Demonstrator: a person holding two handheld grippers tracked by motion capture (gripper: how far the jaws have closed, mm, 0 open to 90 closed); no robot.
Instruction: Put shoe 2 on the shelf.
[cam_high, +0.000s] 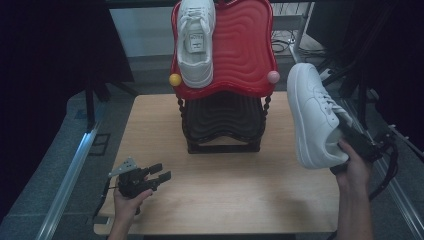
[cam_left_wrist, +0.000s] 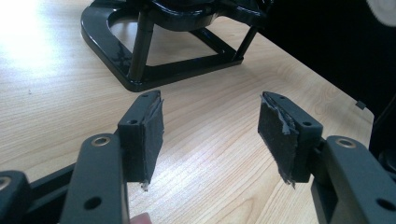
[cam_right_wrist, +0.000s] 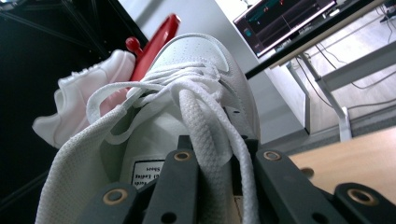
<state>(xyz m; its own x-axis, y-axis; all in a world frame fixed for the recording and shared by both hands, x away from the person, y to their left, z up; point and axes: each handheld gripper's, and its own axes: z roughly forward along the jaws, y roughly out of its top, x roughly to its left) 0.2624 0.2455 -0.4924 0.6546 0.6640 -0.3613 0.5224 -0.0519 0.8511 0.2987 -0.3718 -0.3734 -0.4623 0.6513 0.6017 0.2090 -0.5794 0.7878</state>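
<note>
The white shoe (cam_high: 312, 115) in the right gripper (cam_high: 357, 142) has a small white label (cam_right_wrist: 148, 173) inside it, seen in the right gripper view. The label has black print on it, but the letters are too tiny and blurry to read. The other white shoe (cam_high: 196, 40) lies on the red tray (cam_high: 245, 50) at the top of the rack, and it has a tag on its tongue (also too small to read).

The right gripper's fingers (cam_right_wrist: 175, 186) are close together and pinch the back part of the white shoe, near where the foot goes in. A thick white lace (cam_right_wrist: 205, 140) runs down between them. The shoe is up in the air over the right edge of the tabletop (cam_high: 225, 195), with its toe pointing away from the person and its sole turned to the left. It is just beside the red tray but does not touch it.

The left gripper (cam_high: 152, 176) sits low over the near left part of the tabletop, held in the person's left hand (cam_high: 125, 200). Its fingers (cam_left_wrist: 142, 135) are wide apart and nothing is between them. In the left gripper view they point at the black base of the rack (cam_left_wrist: 140, 70), which stands apart from them.
</note>
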